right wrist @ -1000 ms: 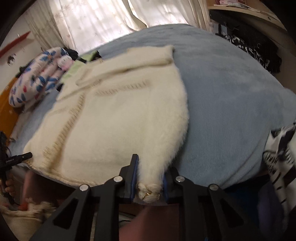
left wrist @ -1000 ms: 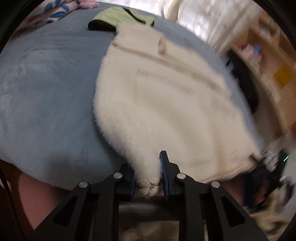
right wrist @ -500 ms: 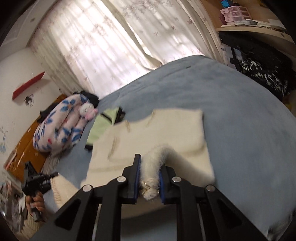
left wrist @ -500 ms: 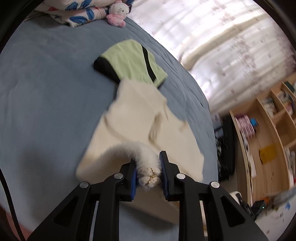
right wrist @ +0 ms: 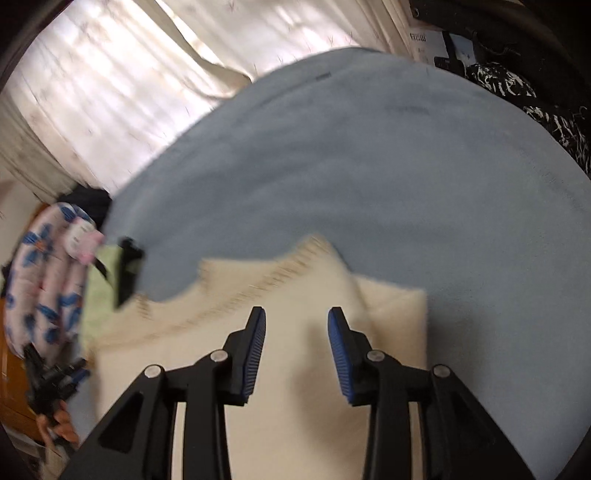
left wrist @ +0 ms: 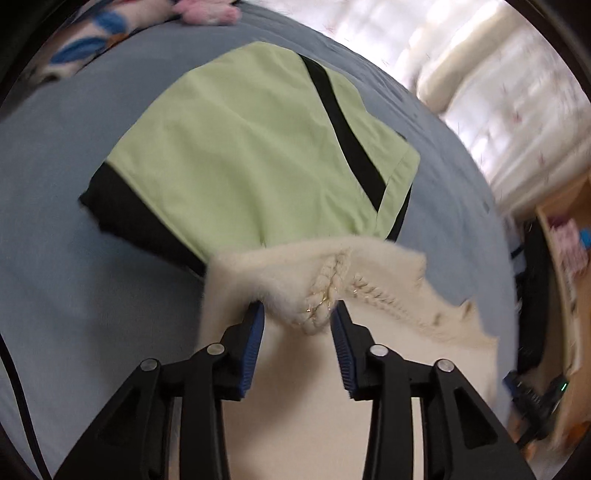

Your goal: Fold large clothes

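A fluffy cream sweater [left wrist: 369, 306] lies folded on the blue bed cover [left wrist: 55, 280]. My left gripper [left wrist: 297, 321] is open, with the sweater's braided hem corner loose between its jaws. In the right wrist view the sweater [right wrist: 303, 369] lies flat under my right gripper [right wrist: 296, 326], which is open and empty above it.
A folded green and black garment [left wrist: 258, 147] lies on the bed just beyond the sweater, also in the right wrist view [right wrist: 107, 288]. A flowered pillow [right wrist: 40, 288] and pink plush toy [left wrist: 207, 9] lie at the far side. Curtains [right wrist: 110, 74] and wooden shelves [left wrist: 565, 258] border the bed.
Both grippers carried the sweater's hem forward over its upper part and opened. The hem has left the right gripper and lies loose in the left one.
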A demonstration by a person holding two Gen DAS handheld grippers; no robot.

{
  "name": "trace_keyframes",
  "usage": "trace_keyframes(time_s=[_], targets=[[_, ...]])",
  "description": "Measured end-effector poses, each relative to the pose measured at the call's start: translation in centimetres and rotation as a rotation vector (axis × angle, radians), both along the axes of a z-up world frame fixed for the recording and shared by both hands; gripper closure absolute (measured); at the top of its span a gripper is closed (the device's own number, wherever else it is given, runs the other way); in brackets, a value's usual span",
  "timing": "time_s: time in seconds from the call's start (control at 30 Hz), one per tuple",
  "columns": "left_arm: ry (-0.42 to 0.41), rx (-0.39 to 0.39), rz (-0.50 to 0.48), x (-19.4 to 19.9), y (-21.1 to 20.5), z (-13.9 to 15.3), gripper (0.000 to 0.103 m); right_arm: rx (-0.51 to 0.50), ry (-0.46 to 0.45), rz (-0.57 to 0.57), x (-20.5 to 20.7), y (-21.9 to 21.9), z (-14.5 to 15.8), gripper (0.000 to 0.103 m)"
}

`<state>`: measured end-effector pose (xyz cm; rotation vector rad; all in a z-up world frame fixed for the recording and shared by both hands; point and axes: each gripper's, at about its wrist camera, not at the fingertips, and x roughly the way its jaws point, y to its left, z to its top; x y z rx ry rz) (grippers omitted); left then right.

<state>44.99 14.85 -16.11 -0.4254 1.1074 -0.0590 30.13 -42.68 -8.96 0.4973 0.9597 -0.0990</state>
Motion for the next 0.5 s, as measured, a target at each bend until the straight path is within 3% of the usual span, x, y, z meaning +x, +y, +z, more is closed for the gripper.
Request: trace_keyframes(time_s=[0.13, 0.2, 0.37, 0.5], targets=[[-0.07, 0.03, -0.101, -0.3, -0.4, 0.3, 0.057, -0.004, 0.02, 0.031, 0.2, -1.5, -1.9, 0.064], [-0.098, 0.038, -0.135, -0.4, -0.3, 0.2, 0.057, 0.0, 0.03, 0.052, 0.7, -2.0, -2.6, 0.058], [-0.139, 0.08, -0.233, -1.0, -0.3, -0.4, 0.057, -0.005, 0.041, 0.123, 3.3, -1.6, -3.4, 0.058], [-0.163, 0.156, -0.296, -1.3, -1.0, -0.2, 0.057, -0.046, 0.073, 0.167, 5.7, 0.0, -4.7, 0.056]])
